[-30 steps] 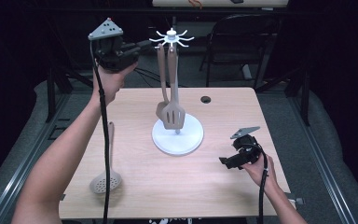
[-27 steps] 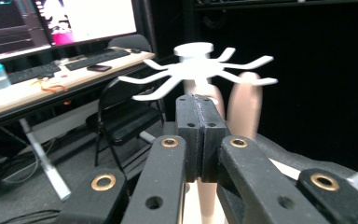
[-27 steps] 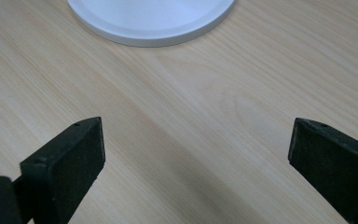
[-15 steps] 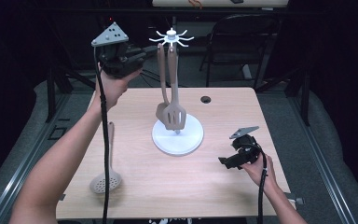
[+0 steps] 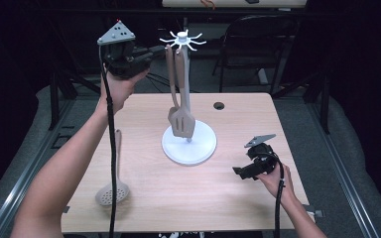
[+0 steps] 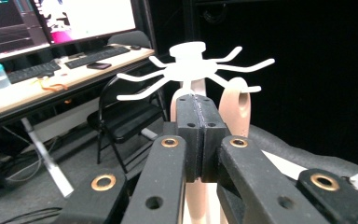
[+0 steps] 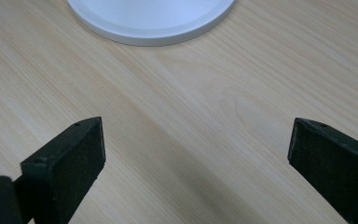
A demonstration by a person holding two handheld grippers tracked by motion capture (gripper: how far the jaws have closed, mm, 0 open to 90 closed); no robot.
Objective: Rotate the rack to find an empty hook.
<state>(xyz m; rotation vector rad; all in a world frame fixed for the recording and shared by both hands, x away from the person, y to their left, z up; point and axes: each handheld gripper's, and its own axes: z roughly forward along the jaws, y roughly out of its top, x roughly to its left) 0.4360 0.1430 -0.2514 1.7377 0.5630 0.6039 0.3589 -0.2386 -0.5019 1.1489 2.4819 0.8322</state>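
A white utensil stand (image 5: 189, 147) sits mid-table on a round base, with a crown of hooks (image 5: 181, 39) on top. Two beige utensils hang from the hooks, the front one a slotted spatula (image 5: 182, 121). A beige skimmer (image 5: 112, 191) lies flat at the table's front left. My left gripper (image 5: 158, 49) is raised level with the crown, just left of it, shut with nothing between its pads. In the left gripper view the shut tips (image 6: 196, 112) are in front of the crown (image 6: 189, 70) and a holed handle (image 6: 236, 105). My right gripper (image 5: 240, 171) rests low at the right, open over bare wood (image 7: 196, 140).
The wooden table (image 5: 238, 124) has a dark grommet hole (image 5: 219, 105) at its back right. The stand's white base (image 7: 154, 18) lies just ahead of the right gripper's jaws. A black chair (image 5: 258, 44) and a desk with monitors (image 6: 51, 28) stand beyond the table.
The left gripper has shifted slightly right, towards the stand's crown. The right hand and the utensils have not moved.
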